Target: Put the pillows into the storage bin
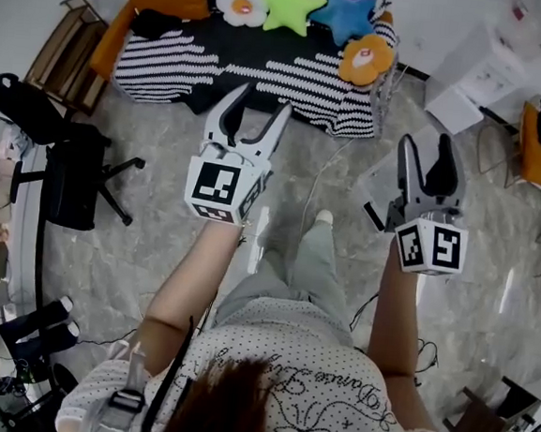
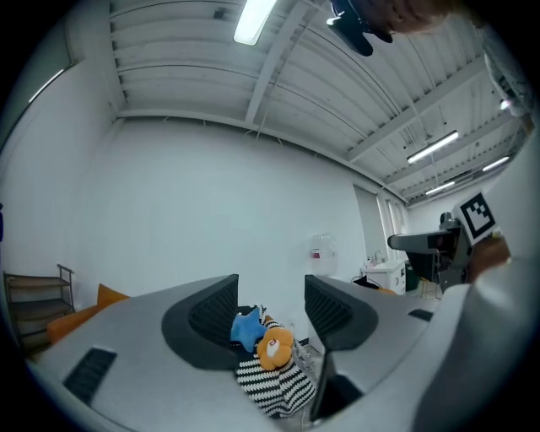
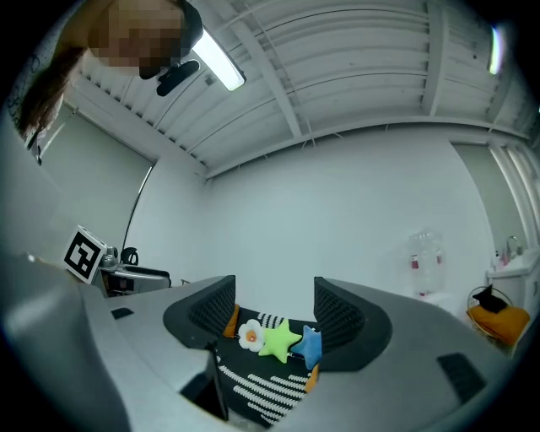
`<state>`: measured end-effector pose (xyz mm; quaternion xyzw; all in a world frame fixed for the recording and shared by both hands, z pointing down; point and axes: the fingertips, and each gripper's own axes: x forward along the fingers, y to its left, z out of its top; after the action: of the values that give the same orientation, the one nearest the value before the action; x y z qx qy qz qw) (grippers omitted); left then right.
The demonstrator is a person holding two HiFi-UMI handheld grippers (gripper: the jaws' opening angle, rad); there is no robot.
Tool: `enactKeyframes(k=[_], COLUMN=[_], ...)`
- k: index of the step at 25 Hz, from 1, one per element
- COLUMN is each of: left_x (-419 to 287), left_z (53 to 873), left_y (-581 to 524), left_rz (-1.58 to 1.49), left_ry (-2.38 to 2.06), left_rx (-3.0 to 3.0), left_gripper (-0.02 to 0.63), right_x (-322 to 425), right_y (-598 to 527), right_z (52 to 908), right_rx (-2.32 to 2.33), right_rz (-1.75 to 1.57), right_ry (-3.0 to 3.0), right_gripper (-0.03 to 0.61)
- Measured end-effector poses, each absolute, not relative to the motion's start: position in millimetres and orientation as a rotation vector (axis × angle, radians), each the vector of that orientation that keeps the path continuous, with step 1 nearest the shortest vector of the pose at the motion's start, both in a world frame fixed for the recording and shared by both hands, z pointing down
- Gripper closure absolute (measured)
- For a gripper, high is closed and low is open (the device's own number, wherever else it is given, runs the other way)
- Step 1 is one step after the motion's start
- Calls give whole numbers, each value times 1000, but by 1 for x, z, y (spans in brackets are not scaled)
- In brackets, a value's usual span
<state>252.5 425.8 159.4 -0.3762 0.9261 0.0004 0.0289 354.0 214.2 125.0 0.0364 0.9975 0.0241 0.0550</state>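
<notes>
Several pillows lie on a sofa (image 1: 171, 61) with a black and white striped cover: a white flower (image 1: 242, 4), a green star (image 1: 291, 5), a blue star (image 1: 349, 13) and an orange flower (image 1: 366, 59). My left gripper (image 1: 264, 99) hangs open and empty in front of the sofa, short of the pillows. In the left gripper view the blue star (image 2: 245, 327) and the orange flower (image 2: 275, 348) show between the jaws of that gripper (image 2: 272, 308), far off. My right gripper (image 1: 425, 144) is open and empty, right of the sofa. I cannot pick out the storage bin for certain.
A black office chair (image 1: 66, 183) and a wooden shelf (image 1: 68, 52) stand at the left. White boxes (image 1: 471, 77) and a stand holding an orange thing (image 1: 538, 140) are at the right. A wire frame (image 1: 387, 84) sits at the sofa's right end. A cable (image 1: 326, 168) trails over the marble floor.
</notes>
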Motion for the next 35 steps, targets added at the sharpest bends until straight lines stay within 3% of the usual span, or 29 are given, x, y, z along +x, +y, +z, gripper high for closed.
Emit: enactKeyframes(k=[9,19,27,35], left_x=[182,123,69,-36], left_z=[168,160,153,162], left_y=[371,305,288,285], left_rz=[-17,58,116,101], left_ry=[2942,2956,2936,2919], left_rx=[-1107,-1007,-950,-987], left_gripper=[357,314,269,222], right_x=[265,195,132,36], right_y=[165,84,72,82], right_z=[130,125,135,142], right_rx=[246,387,451,433], right_rz=[27,30,-3,27], right_ry=[3025,3008,3038,3046], right_gripper=[293,228,135,131])
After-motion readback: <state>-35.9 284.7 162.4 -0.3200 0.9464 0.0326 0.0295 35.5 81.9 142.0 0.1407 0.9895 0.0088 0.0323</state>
